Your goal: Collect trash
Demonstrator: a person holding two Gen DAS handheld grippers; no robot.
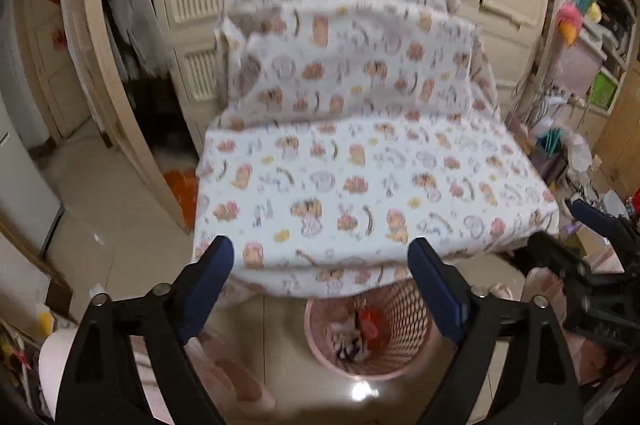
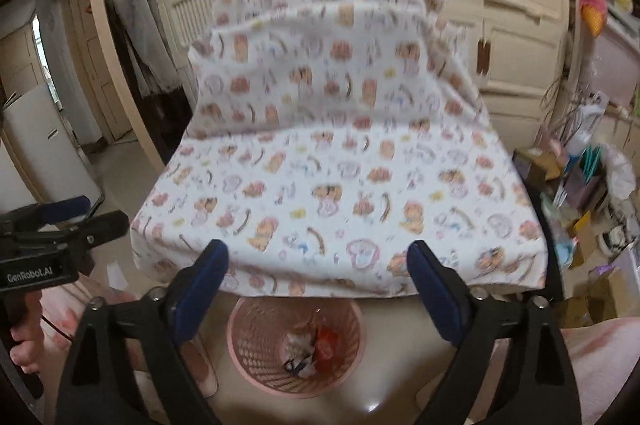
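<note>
Left tool [image 1: 320, 261] and right tool [image 2: 318, 261] gape wide, holding nothing.

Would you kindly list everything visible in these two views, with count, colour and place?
Bin: one, pink mesh, on the floor below the cloth's front edge.
Trash: several pieces, red and white, inside the bin.
Printed cloth: one, white with cartoon figures, draped over a piece of furniture, ahead of both grippers.
Cupboard doors: several, cream, behind the cloth.
Plush toy: one, pink and orange, on the right.
Boxes and clutter: many, mixed colours, floor at right.
Left gripper: black with blue pads, open, empty.
Right gripper: same, open, empty.
</note>
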